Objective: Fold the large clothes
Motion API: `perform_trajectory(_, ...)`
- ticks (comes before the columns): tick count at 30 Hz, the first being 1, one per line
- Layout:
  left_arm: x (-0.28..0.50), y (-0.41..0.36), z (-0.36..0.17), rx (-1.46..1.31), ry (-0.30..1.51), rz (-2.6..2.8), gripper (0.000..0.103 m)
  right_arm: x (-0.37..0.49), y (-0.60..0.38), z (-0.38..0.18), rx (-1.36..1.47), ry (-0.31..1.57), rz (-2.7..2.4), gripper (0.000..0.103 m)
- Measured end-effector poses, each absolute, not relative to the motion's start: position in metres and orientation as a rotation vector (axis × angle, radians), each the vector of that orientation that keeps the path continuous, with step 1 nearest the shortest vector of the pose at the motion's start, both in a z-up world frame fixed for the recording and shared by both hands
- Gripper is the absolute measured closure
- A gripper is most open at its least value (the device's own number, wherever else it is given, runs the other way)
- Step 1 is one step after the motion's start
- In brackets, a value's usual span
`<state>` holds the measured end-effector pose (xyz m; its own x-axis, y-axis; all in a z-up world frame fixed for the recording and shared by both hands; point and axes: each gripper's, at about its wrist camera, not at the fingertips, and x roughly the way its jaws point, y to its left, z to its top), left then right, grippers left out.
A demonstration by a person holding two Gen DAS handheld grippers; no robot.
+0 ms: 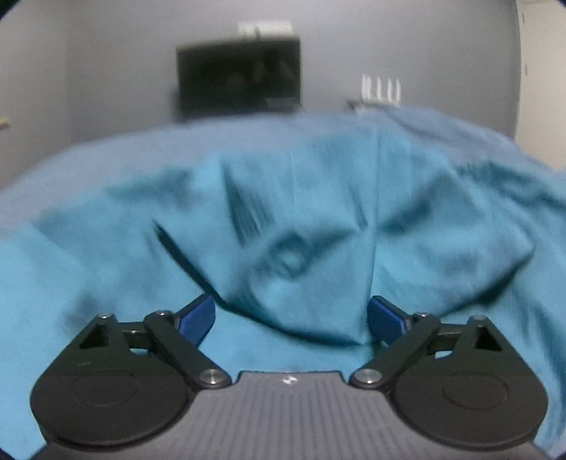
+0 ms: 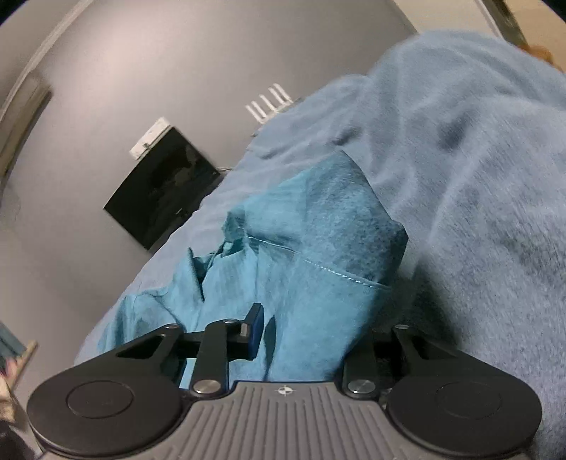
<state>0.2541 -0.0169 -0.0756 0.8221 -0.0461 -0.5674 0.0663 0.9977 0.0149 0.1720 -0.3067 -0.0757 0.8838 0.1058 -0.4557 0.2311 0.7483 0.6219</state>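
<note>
Left gripper apart around blurred teal garment, right gripper seemingly clamping it, one finger hidden

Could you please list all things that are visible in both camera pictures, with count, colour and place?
teal garment: one, teal, crumpled on the blanket in front of both grippers.
blanket: one, pale grey-blue, fuzzy, under and to the right of the garment.
dark screen: one, black, on the grey wall behind.
white box: one, white, just above the screen.
white antennas: about four, white, upright behind the blanket's far edge; the device itself is hidden.
left gripper: one, black with blue pads, jaws wide apart around a fold of the garment.
right gripper: one, black with blue pads, garment between its jaws; the right finger is covered by cloth.
</note>
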Motion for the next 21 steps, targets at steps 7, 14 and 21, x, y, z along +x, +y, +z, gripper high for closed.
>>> perform_trajectory(7,0.252,-0.028,-0.089,0.120,0.592,-0.069,0.009,0.162,-0.271,-0.031,0.459,0.418,-0.014,0.091)
perform_trajectory(14,0.249,-0.029,-0.090,0.118,0.589,-0.084,0.010,0.149,-0.163,0.050,0.110,0.283,0.191,0.092)
perform_trajectory(21,0.238,0.056,-0.044,-0.256,0.638,-0.130,0.013,0.133,-0.056,0.071,-0.083,0.221,0.475,0.093)
